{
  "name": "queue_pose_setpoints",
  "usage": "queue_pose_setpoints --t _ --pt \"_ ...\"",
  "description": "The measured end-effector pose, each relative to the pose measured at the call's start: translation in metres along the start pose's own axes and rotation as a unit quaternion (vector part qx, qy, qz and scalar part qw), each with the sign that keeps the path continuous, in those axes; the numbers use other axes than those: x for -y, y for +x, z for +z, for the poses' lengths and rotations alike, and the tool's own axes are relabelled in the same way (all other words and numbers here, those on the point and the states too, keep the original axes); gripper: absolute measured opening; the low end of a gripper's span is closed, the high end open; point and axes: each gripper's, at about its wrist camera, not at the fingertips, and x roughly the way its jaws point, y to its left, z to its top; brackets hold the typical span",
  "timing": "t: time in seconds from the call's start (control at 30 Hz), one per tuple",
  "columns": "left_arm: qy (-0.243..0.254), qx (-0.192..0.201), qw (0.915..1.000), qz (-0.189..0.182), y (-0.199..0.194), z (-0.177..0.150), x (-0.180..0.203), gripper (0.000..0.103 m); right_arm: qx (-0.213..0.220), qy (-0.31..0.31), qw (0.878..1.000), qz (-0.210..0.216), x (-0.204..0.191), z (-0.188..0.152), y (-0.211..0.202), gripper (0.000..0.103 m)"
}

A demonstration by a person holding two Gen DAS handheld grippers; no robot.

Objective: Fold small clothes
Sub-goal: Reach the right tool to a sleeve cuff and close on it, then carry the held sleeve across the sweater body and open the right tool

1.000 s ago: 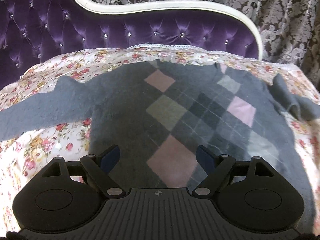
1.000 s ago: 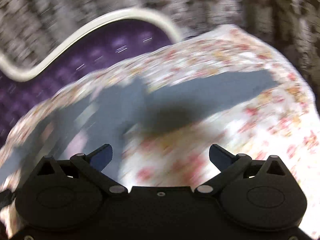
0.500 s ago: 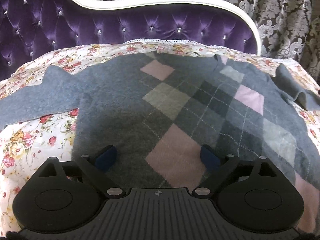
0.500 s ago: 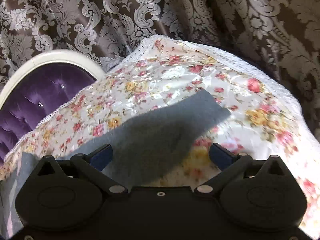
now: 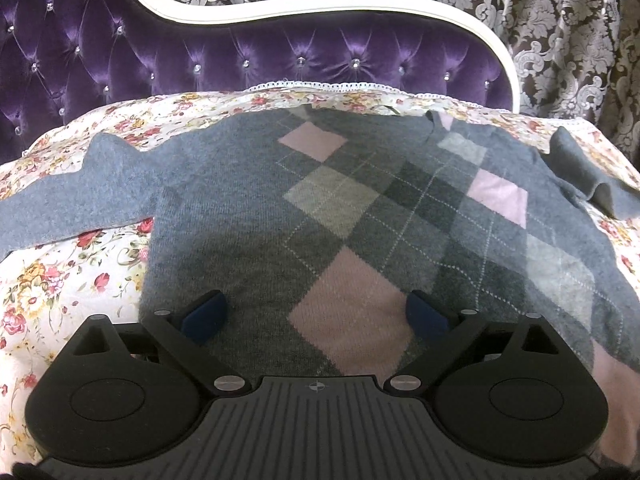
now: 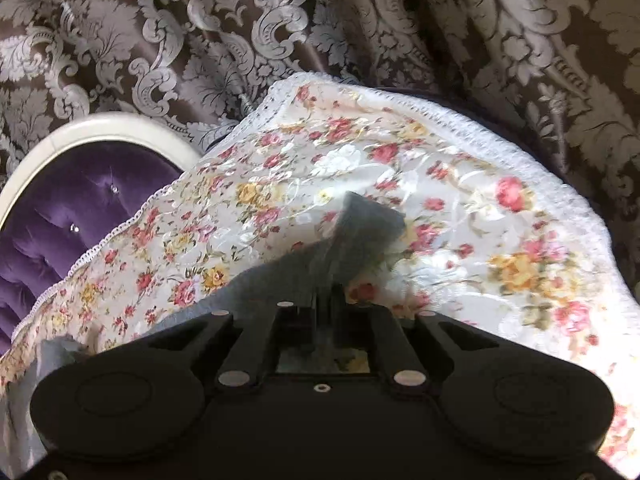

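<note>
sweater [image 5: 360,216]: r tool [image 6: 326,292] clamped on sleeve [image 6: 360,232]; l tool [image 5: 316,314] wide open.

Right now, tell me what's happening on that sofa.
A person with a gripper in each hand is starting to fold a grey argyle sweater spread flat on a floral cloth over a purple tufted sofa. The right gripper has just closed on the sweater's sleeve, pinching it up off the cloth. The left gripper, jaws wide open, hangs above the sweater's lower body, gripping nothing. No fold is made yet.
</note>
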Motion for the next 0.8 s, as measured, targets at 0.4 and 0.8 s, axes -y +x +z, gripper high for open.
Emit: queue_pose_setpoints --t 0.4,0.8 --pt "-0.021 -0.017 0.9996 -0.009 -0.008 0.010 -0.006 0.095 0.092 -0.046 0.993 -0.058 -0.020 0.055 -0.086 0.010" --pt "-0.064 -0.004 0.9976 -0.027 -0.067 0.001 -0.053 0.095 0.105 -0.219 0.956 0.166 -0.279 0.015 -0.145 0.011"
